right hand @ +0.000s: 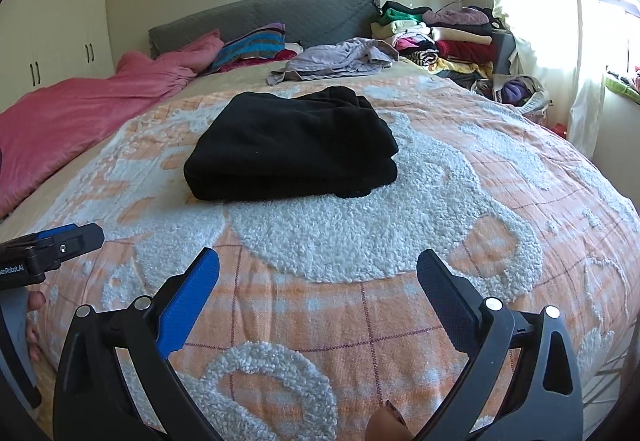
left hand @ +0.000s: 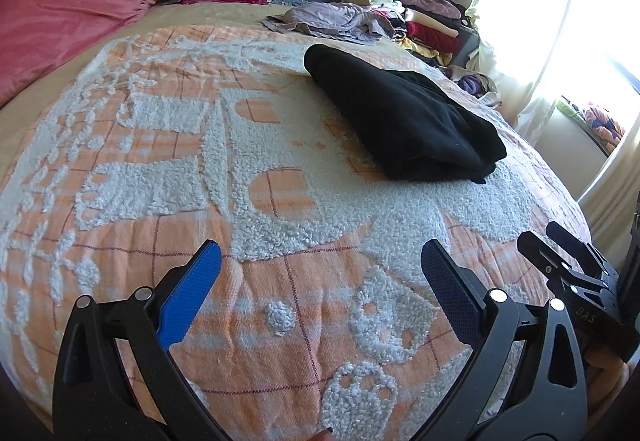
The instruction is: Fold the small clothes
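While both grippers hover low over the near end of the bed, the folded black garment (right hand: 292, 145) lies ahead of them on the orange-and-white tufted bedspread (right hand: 360, 233), untouched. The left gripper (left hand: 320, 281) has its blue-padded fingers spread wide with nothing between them; the right gripper (right hand: 318, 283) is equally wide and empty. Beyond the garment, a crumpled lilac garment (right hand: 340, 59) sits near the grey headboard (right hand: 260, 13), with a pink duvet (right hand: 88, 101) bunched at the left.
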`<state>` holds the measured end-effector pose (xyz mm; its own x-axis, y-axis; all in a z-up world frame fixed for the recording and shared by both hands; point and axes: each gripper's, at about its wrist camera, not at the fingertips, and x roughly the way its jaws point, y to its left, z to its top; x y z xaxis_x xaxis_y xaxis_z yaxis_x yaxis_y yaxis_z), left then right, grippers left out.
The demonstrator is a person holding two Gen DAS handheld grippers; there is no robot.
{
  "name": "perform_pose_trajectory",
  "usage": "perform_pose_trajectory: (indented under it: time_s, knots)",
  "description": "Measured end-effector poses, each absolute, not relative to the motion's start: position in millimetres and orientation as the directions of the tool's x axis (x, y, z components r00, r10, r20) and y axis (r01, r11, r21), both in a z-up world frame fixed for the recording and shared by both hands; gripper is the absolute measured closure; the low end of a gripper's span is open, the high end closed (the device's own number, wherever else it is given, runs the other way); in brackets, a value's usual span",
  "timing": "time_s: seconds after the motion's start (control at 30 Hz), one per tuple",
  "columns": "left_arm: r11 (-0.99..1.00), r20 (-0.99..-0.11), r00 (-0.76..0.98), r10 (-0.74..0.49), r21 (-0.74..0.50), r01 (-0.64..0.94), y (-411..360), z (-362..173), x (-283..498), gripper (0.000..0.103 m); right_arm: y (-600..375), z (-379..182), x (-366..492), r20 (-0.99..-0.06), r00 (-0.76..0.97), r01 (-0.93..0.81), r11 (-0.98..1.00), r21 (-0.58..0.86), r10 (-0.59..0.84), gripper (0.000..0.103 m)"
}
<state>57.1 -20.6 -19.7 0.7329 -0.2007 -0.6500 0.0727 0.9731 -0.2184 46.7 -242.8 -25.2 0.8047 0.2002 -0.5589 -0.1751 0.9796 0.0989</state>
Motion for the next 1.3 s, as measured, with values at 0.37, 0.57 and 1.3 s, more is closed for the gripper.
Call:
perform_pose_trajectory:
  time_s: [0.37,0.57,1.3]
  knots:
    - [0.976,-0.648,0.738,-0.188,-0.204,0.070,-21.8,-17.5,54.7,0.009,-241.8,-22.5,45.9,-0.558,0.803,-0.186,0.978,0.097,0.209,0.004]
    - [0.977,-0.649,0.738,-0.186,-0.202,0.069,-21.7,-17.2,54.5,0.009,-241.5,-22.0,45.6,-0.562,0.801,-0.187,0.978,0.094,0.207,0.005]
    - [0.979,-0.653,0.737,-0.175,-0.192,0.063,-20.0,-16.4,53.1,0.009,-239.0,-23.5,45.3,-0.576,0.789,-0.191,0.977,0.098,0.212,0.004]
